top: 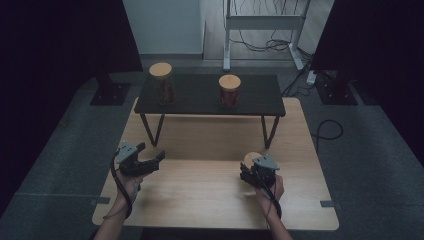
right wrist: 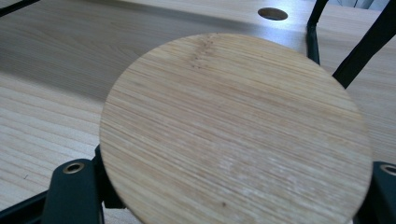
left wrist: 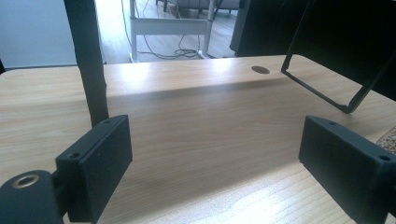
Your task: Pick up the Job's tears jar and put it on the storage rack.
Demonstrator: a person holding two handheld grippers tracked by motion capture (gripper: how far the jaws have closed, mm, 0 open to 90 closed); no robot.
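Now | right gripper (top: pixel 248 171) jaws clenched on jar (right wrist: pixel 233 130), upright, lid up | left gripper (left wrist: pixel 215 163) jaws released

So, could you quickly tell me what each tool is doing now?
Left tool: open, holding nothing.
Right tool: closed on a wooden-lidded jar.

Pale wooden table (top: pixel 200 195), black low shelf (top: pixel 200 97) bearing two jars (top: pixel 162 83)
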